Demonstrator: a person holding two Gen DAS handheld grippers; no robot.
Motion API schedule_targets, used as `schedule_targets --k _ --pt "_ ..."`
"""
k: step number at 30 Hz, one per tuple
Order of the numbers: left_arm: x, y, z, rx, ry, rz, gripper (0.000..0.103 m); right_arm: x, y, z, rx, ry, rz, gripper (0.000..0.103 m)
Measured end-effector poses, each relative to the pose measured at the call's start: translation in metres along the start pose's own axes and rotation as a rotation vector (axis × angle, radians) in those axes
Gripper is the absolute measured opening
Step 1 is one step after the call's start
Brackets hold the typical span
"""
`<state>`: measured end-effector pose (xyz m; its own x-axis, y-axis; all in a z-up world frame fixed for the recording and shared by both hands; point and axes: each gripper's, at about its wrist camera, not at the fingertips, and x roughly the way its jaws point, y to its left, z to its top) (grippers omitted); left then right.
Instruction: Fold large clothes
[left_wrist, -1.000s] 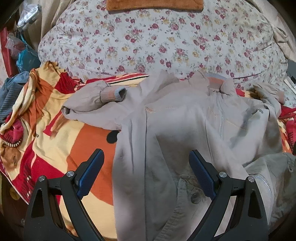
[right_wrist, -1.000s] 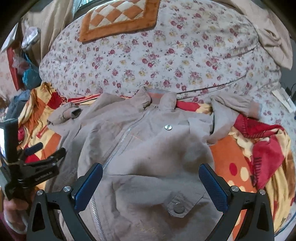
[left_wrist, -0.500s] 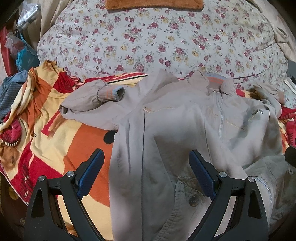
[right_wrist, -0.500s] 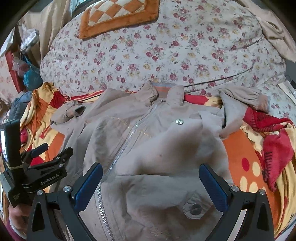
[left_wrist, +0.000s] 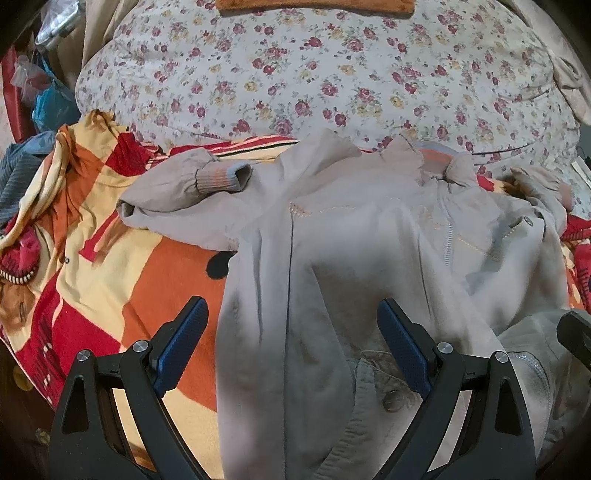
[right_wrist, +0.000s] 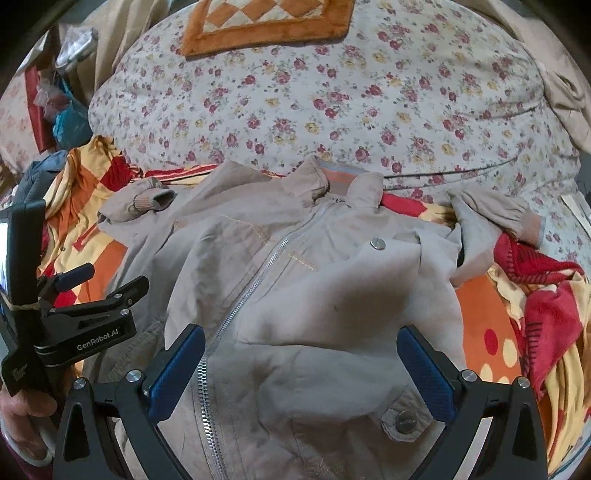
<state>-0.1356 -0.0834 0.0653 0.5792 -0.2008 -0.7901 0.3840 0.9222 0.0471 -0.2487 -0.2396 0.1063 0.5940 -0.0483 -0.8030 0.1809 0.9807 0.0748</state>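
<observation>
A beige zip-up jacket (left_wrist: 354, 258) lies front up and rumpled on a bed, collar toward the far side; it also fills the right wrist view (right_wrist: 314, 288). Its left sleeve with ribbed cuff (left_wrist: 221, 177) is bent across the blanket; its right sleeve (right_wrist: 495, 218) lies bunched at the far right. My left gripper (left_wrist: 291, 343) is open and empty over the jacket's left lower side. My right gripper (right_wrist: 301, 365) is open and empty over the lower front, near the zipper (right_wrist: 243, 295) and a pocket snap (right_wrist: 406, 422). The left gripper also shows in the right wrist view (right_wrist: 85, 314).
Under the jacket is an orange, red and yellow blanket (left_wrist: 110, 280). A large floral duvet (left_wrist: 314, 81) is piled behind, with an orange checked cushion (right_wrist: 269, 22) on top. Bags and clothes (left_wrist: 33, 110) sit at the far left.
Both grippers have drawn back and shifted slightly toward me, so the jacket's lower front shows more in both views. The jacket itself has not been moved. Both grippers stay open.
</observation>
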Motion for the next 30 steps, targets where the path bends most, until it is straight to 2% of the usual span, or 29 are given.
schedule_targets --k 12,21,30 --pt "0.009 0.003 -0.004 -0.015 0.019 0.005 0.093 0.020 0.005 -0.008 0.049 0.038 -0.001 0.103" --pt "0.013 0.006 -0.004 -0.030 0.028 0.004 0.093 0.032 0.008 -0.014 0.035 0.058 -0.008 0.103" --pt "0.016 0.008 -0.005 -0.037 0.033 0.004 0.093 0.043 0.003 -0.021 0.049 0.096 0.032 0.103"
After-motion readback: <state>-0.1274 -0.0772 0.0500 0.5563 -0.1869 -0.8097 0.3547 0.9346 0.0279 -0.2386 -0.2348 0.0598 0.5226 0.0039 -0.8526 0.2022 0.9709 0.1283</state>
